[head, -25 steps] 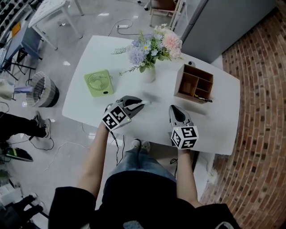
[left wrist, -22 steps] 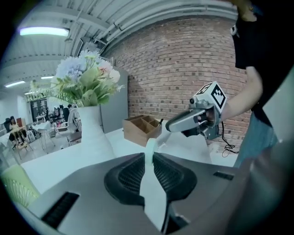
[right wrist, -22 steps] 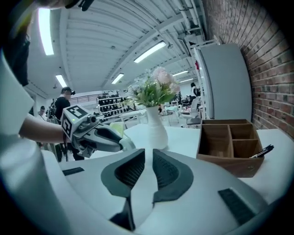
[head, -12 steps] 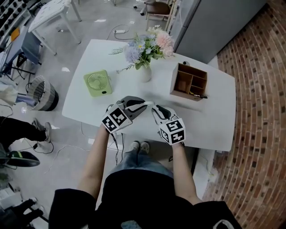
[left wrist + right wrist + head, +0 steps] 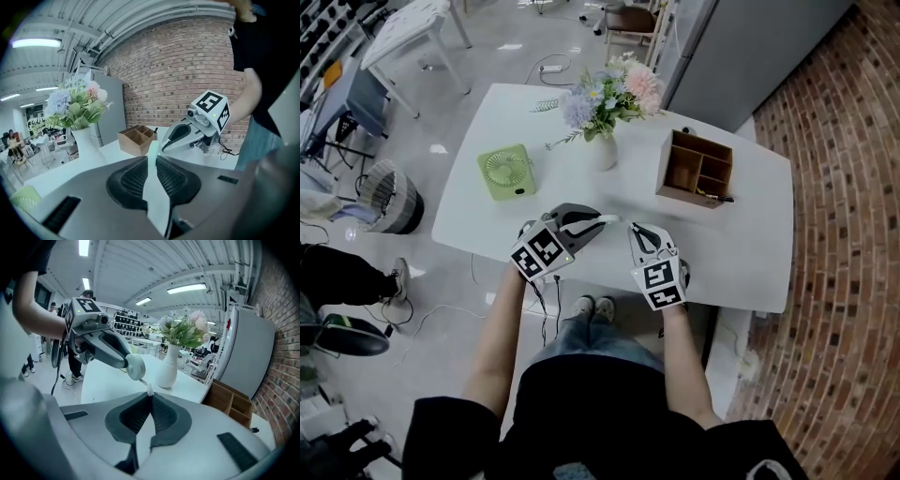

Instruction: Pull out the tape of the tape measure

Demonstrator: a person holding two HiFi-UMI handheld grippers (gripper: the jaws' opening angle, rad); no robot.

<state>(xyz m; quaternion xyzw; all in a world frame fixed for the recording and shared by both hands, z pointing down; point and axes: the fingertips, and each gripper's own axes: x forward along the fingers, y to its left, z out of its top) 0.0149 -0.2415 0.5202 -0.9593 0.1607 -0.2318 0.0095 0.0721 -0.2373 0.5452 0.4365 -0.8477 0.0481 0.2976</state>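
Braced for the pull

The tape measure (image 5: 153, 187) is clamped edge-on in the left gripper (image 5: 152, 161) above the table (image 5: 750, 253), as an anchor. Its end tab (image 5: 149, 390) is pinched by the closed right gripper (image 5: 150, 397), so tape can be drawn out.

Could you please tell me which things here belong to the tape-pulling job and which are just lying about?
In the job:
tape measure, held in left tool
tape end, pinched by right tool

Lying about:
green fan
flower vase
wooden organizer
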